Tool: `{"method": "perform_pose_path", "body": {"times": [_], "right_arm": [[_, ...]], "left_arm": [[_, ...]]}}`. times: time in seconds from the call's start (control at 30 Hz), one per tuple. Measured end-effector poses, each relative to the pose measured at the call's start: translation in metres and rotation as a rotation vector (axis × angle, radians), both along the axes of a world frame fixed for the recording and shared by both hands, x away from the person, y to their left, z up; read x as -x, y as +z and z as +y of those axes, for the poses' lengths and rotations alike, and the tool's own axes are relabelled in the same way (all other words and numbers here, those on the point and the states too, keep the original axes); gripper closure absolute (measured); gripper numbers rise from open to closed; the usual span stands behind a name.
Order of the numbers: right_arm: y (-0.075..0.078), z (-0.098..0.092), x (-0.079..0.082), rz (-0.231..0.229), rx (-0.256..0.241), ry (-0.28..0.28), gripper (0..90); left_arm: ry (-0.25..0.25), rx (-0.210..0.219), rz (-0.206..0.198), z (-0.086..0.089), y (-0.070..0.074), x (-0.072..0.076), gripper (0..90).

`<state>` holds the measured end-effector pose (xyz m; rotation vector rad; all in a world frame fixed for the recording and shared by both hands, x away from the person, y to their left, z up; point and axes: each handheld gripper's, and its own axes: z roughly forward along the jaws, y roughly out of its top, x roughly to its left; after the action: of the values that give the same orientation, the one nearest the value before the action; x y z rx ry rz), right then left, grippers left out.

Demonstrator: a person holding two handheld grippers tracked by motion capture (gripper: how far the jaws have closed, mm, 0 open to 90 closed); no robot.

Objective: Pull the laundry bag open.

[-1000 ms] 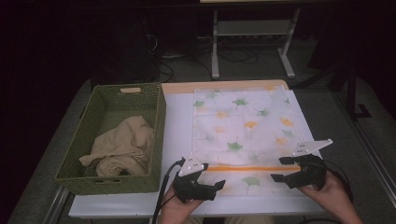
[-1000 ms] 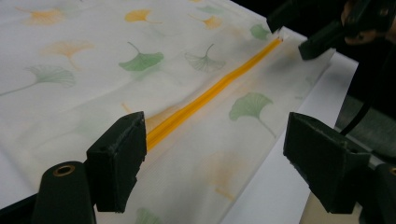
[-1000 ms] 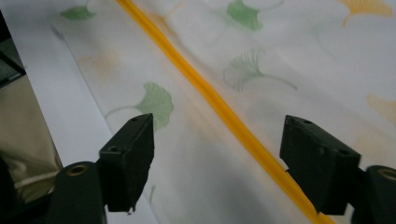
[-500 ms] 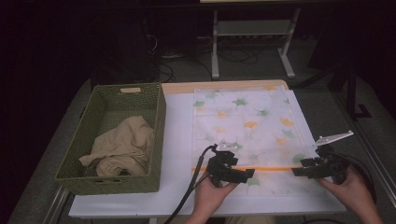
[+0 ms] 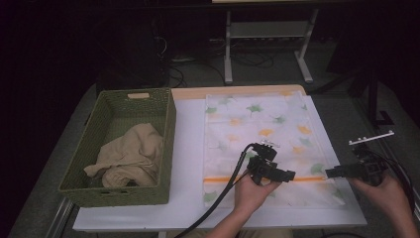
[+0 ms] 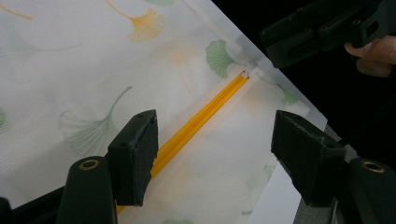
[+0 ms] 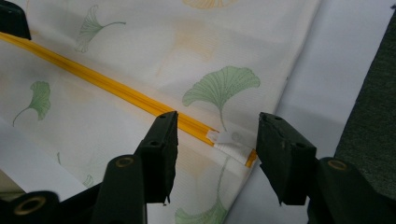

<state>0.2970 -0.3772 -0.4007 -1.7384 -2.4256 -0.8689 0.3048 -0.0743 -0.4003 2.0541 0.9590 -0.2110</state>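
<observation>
My left claw (image 5: 289, 174) hovers spread over the yellow zipper (image 6: 201, 119) of the ginkgo-print bag (image 5: 257, 126) on the tabletop (image 5: 188, 148). My right claw (image 5: 331, 173), also spread, sits at its 3 o'clock, straddling the white slider (image 7: 229, 140).

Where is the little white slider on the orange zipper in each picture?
High view: too small to tell; the orange zipper ends near the right gripper.
Left gripper view: white slider at the zipper's far end, upper right.
Right gripper view: between the open jaws, low centre.
Shared landmark: the orange zipper.
</observation>
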Motion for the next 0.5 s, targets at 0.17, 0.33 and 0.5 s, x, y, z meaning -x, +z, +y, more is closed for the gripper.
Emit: {"method": "perform_pose_path", "body": {"times": [0.17, 0.33, 0.5], "right_arm": [[-0.008, -0.009, 0.0, 0.043, -0.024, -0.018, 54.6], [-0.012, -0.018, 0.0, 0.066, -0.037, -0.044, 60.2], [-0.018, -0.021, -0.003, 0.114, -0.017, -0.053, 71.5]], "left_arm": [[-0.009, -0.01, 0.021, -0.02, -0.002, -0.003, 31.3], [-0.026, -0.023, 0.036, -0.036, -0.003, -0.006, 35.7], [-0.045, -0.025, 0.088, -0.05, -0.009, -0.011, 39.3]]}}
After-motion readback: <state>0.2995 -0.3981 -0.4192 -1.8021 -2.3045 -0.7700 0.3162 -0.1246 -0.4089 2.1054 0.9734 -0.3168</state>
